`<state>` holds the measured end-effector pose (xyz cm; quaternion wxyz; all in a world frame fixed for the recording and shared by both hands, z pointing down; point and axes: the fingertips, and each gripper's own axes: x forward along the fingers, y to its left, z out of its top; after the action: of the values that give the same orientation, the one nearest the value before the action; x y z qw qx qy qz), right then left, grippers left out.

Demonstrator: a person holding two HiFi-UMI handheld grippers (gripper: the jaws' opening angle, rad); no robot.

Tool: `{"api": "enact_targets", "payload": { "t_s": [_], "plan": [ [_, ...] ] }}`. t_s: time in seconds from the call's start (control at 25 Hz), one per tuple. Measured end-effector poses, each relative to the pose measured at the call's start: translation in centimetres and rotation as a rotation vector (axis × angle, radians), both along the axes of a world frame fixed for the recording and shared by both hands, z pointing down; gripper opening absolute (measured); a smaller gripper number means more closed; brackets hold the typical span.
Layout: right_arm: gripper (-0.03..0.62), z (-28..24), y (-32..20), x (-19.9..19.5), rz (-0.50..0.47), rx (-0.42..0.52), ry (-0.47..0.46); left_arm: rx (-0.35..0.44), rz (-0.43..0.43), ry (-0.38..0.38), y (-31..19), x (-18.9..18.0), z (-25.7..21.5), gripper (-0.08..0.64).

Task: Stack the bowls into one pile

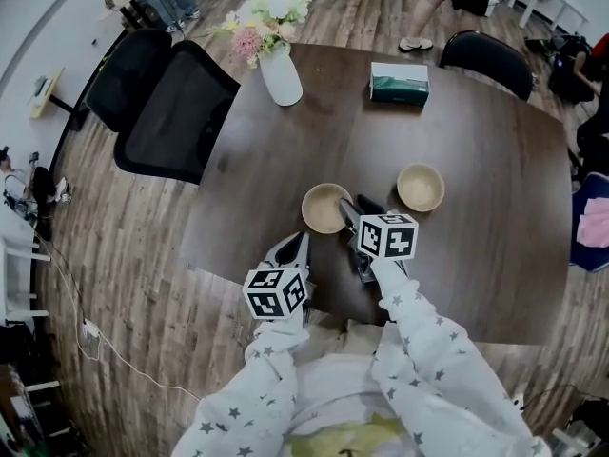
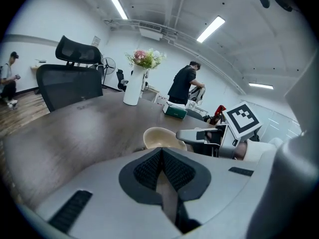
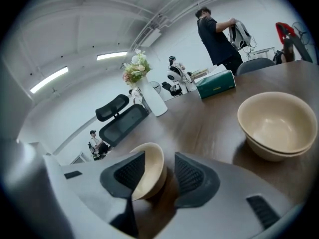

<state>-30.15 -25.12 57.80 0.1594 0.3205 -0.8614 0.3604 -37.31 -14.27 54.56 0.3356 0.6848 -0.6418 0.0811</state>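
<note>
A beige bowl (image 1: pixel 322 208) sits on the dark wooden table (image 1: pixel 495 246) near its front edge. In the right gripper view this bowl (image 3: pixel 149 176) has its near rim between the jaws of my right gripper (image 3: pixel 155 169), which stand open with a gap beside the right pad. To its right, a second beige bowl (image 1: pixel 421 187) (image 3: pixel 274 123) appears to be two nested. My left gripper (image 1: pixel 297 246) hovers just behind and left of the near bowl (image 2: pixel 160 137), shut and empty (image 2: pixel 162 156). My right gripper (image 1: pixel 344 208) reaches the near bowl's right rim.
A white vase of flowers (image 1: pixel 279 65) and a green tissue box (image 1: pixel 399 83) stand at the table's far side. Black office chairs (image 1: pixel 171 112) (image 1: pixel 487 57) flank the table. A person (image 3: pixel 217 34) stands beyond the far end.
</note>
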Motion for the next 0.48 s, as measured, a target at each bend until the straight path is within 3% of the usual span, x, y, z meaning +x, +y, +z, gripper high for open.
{"api": "enact_targets", "payload": {
  "t_s": [0.32, 0.48],
  "plan": [
    [0.17, 2.1, -0.6, -1.4, 0.021, -0.06, 0.024, -0.027, 0.004, 0.012, 0.1, -1.7, 1.1, 0.026],
    [0.099, 2.3, -0.5, -1.8, 0.01, -0.048, 0.077, -0.03, 0.022, 0.012, -0.1, -2.0, 1.3, 0.026]
  ]
}}
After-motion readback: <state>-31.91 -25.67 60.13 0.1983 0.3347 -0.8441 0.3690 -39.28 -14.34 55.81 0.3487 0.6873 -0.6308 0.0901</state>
